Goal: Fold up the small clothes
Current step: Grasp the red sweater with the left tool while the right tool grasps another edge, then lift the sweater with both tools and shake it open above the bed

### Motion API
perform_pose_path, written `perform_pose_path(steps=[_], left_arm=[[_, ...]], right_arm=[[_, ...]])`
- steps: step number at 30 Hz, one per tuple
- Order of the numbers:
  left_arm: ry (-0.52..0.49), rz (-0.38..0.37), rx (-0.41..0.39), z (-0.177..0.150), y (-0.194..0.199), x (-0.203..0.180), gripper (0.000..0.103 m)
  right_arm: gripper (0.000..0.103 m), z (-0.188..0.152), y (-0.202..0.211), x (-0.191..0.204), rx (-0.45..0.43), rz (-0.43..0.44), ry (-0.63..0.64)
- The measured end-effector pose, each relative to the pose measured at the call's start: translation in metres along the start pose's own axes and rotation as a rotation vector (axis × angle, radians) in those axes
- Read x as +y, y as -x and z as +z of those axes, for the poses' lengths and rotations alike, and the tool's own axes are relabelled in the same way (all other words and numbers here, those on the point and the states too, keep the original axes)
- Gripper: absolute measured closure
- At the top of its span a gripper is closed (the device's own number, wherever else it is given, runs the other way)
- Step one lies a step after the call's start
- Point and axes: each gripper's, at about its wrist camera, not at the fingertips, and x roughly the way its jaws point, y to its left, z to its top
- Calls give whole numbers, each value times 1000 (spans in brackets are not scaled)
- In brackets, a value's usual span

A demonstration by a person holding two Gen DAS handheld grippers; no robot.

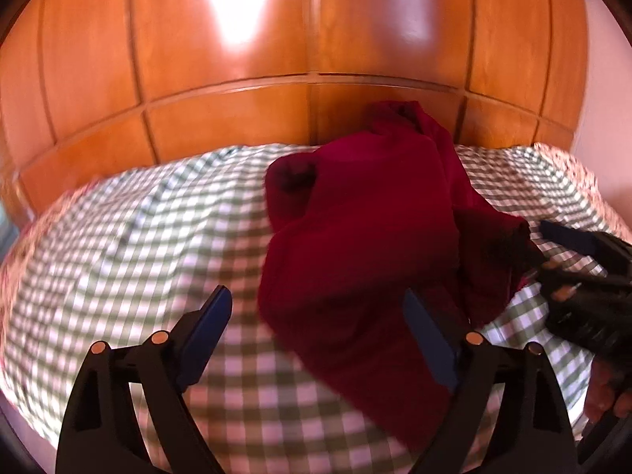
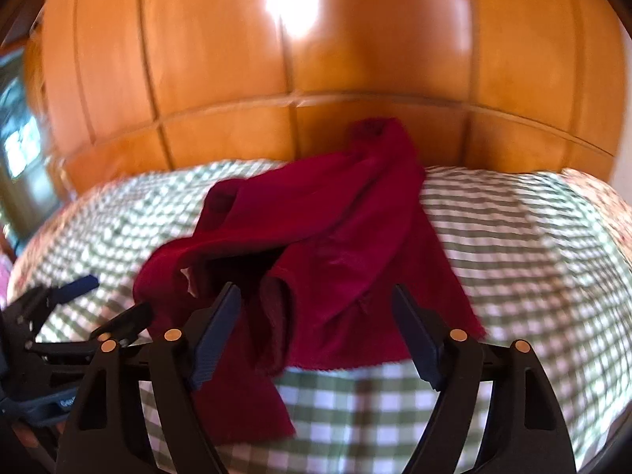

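Note:
A dark red garment lies crumpled on the green-and-white checked bedcover; it also shows in the right wrist view. My left gripper is open just above the cloth's near left part, one blue finger over it. My right gripper is open over the cloth's near edge. The right gripper also shows at the right of the left wrist view, next to the cloth's right edge. The left gripper shows at the left of the right wrist view.
A glossy wooden panelled wardrobe rises behind the bed. A floral bedcover border runs along the bed's edges. A window shows at the far left of the right wrist view.

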Motion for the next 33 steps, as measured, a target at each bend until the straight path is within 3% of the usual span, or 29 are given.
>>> perform_pose_path(steps=[1,2,3,4,5,6,11,15,21,26,28,29,30,31,33], left_arm=[[-30,4,-10,5,-5,-6,16],[-52,2,-15,8,-9,-10,21],[-83,-7,-19,12,-14,-15,40],[-110,-14,-15,15,-20,-19,52],[-129,-17,8,19,-29,-21,78],[-127,-22,25,20,-33,-20,96],[29,-93,6,51,-33,13,96],[179,-74,-32,86,-29,69,96],[379,109,-38,144,-50,177,97],[480,235,41,180,-88,242,95],[507,293,69,186,-103,255,74],[531,315,64,186,-103,260,43],[548,310,46,185,-101,263,29],[556,302,19,180,-96,262,30],[550,288,12,171,-93,259,34]], right_arm=[[49,1,-11,0,33,6,14],[66,2,-17,0,54,3,29],[80,4,-20,-1,62,-2,48],[84,5,-19,-3,56,-2,60],[89,8,-14,-6,41,-8,76],[95,11,-7,-11,22,-35,106],[97,31,31,-75,-71,-222,103],[98,45,44,-158,-78,-449,33],[98,60,25,-282,13,-730,-113],[97,72,1,-343,74,-836,-219],[95,77,-12,-356,89,-825,-259],[78,77,-14,-359,96,-814,-269],[44,79,-16,-361,91,-805,-277],[29,79,-16,-358,75,-805,-282],[25,76,-10,-337,34,-777,-269]])
